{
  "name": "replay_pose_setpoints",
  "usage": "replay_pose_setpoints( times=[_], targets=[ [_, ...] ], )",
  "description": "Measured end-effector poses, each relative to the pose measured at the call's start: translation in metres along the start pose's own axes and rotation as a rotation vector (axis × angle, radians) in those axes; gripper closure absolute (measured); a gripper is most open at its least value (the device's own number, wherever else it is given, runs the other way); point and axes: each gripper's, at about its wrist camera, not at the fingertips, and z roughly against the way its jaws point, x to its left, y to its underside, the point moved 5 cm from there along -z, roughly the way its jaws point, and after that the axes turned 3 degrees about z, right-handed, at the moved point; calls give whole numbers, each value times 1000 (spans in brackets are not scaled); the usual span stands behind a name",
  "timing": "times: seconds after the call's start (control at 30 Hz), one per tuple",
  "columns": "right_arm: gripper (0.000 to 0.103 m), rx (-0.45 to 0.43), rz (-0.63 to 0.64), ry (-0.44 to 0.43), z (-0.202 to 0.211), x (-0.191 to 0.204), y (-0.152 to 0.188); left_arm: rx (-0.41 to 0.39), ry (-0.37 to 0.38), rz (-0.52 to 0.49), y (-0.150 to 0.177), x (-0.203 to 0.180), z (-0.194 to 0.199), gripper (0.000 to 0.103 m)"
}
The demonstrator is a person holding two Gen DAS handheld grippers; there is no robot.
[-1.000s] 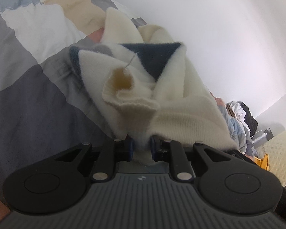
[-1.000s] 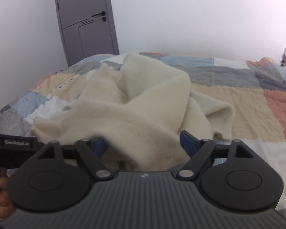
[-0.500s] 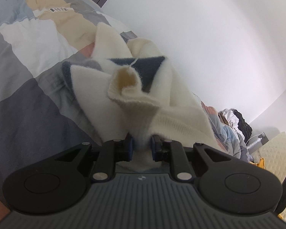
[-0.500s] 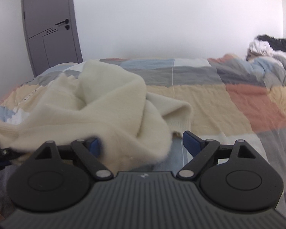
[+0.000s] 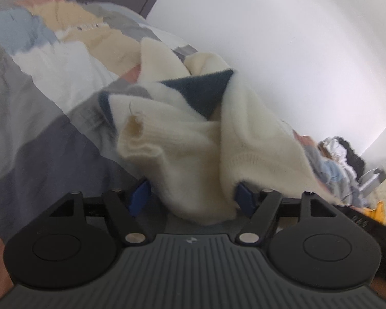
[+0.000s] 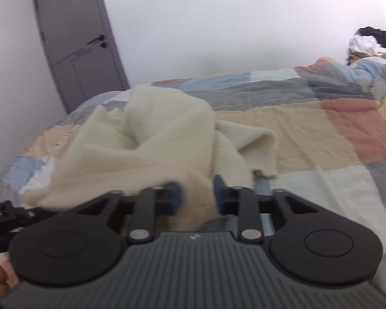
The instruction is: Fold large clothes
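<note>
A cream knitted sweater with navy blue patches lies crumpled on the patchwork bedspread. My left gripper is open, its blue-padded jaws wide apart, and a fold of the sweater hangs loosely between them. In the right wrist view the same sweater is bunched in front. My right gripper is shut on a fold of its edge. The far side of the sweater is hidden by its own folds.
The bed runs along a white wall. A grey door stands at the left. A pile of other clothes lies at the far right end of the bed, also in the left wrist view.
My left gripper has opened and let go of the sweater. My right gripper, open before, has closed on a fold of the sweater.
</note>
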Motion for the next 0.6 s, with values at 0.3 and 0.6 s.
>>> replay_pose_setpoints(
  times=[0.3,0.6],
  targets=[
    [95,-98,8,-124,15,18,-17,-157,-153,-195,1,-19,37,18],
    [95,-54,-31,-105,16,9,-11,-140,-66,-315,13,-43,24,23]
  ],
)
